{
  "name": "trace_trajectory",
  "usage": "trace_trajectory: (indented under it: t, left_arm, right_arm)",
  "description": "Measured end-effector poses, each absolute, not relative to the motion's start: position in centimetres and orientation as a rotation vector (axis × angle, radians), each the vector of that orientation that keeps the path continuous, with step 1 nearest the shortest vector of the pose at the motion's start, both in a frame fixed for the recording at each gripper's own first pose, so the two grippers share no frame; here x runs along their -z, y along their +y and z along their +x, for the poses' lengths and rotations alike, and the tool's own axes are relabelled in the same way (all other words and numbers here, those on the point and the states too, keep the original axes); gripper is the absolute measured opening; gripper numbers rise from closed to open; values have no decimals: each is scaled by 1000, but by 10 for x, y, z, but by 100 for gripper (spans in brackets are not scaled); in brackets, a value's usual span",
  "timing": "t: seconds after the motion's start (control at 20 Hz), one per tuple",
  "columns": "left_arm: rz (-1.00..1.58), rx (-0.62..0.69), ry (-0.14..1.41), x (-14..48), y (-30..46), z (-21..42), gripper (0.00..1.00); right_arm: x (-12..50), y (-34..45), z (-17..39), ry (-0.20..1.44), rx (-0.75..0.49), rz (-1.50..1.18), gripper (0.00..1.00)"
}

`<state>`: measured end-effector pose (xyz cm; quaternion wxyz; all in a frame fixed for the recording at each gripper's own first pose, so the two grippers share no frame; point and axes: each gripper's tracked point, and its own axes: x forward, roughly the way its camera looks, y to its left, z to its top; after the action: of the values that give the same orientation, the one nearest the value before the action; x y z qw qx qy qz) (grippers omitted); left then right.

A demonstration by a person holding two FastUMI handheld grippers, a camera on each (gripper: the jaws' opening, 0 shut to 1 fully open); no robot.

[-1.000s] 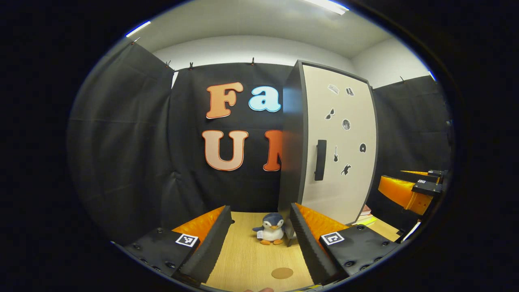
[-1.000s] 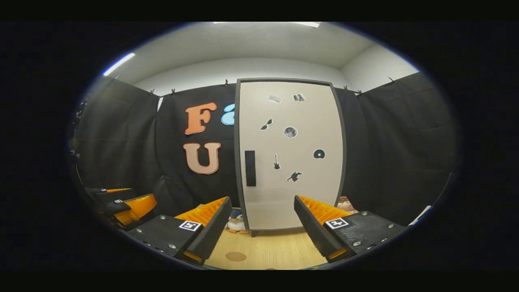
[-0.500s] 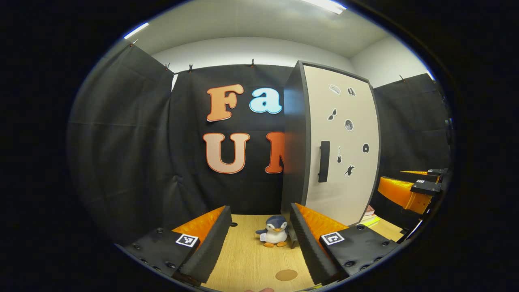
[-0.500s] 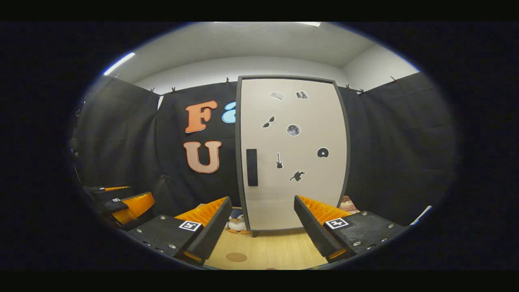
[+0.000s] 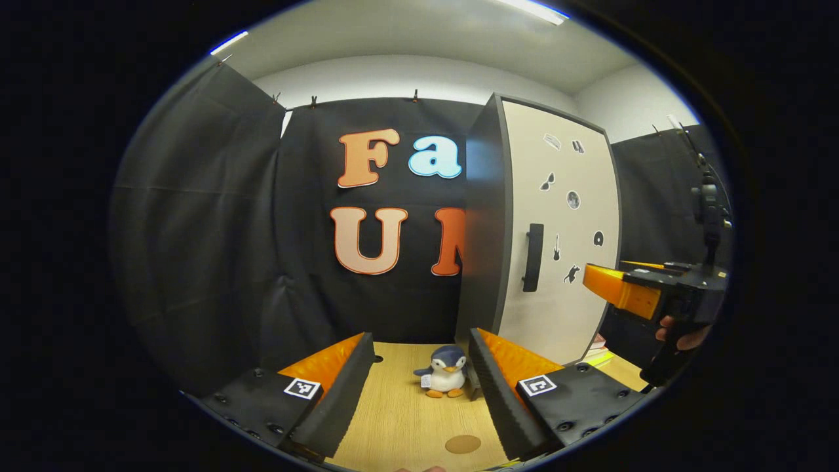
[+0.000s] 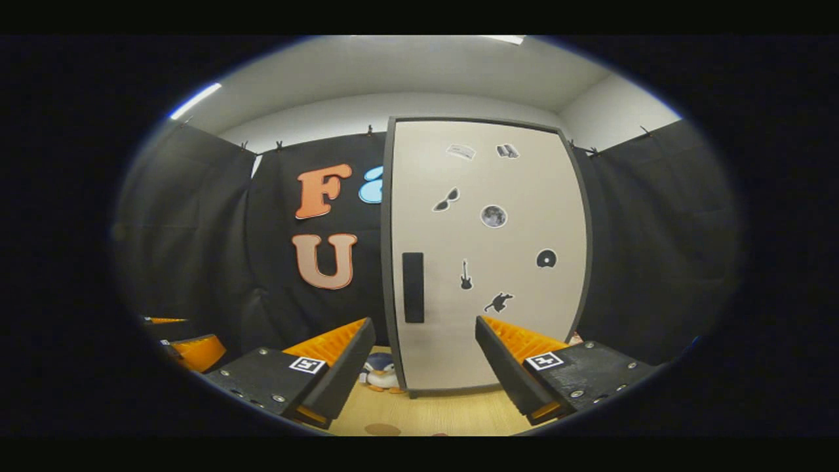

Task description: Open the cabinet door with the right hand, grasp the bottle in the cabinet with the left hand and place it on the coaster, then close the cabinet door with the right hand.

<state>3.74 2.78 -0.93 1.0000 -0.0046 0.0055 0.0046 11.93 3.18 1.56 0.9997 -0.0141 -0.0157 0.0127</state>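
Right gripper hanging spread and empty, facing the shut cabinet door near its handle, left gripper gaping empty above the table, coaster lying near, toy penguin sitting beside the cabinet.

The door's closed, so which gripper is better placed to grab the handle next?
Right. The right gripper faces the cabinet door, open, with the handle just above its gap; the left gripper points at the penguin toy.
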Motion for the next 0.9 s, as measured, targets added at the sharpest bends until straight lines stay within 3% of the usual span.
trace_trajectory:
  t: [0.65, 0.85, 0.9]
  left_arm:
    - [-8, -24, 38, 26, 65, 74, 94]
    - [-4, -29, 50, 32, 75, 81, 94]
    - [-4, -30, 54, 34, 76, 83, 94]
  right_arm:
    - [-10, 49, 248, -16, -17, 5, 95]
    - [-9, 44, 272, 0, 7, 1, 83]
    - [-6, 43, 274, 12, 14, 7, 73]
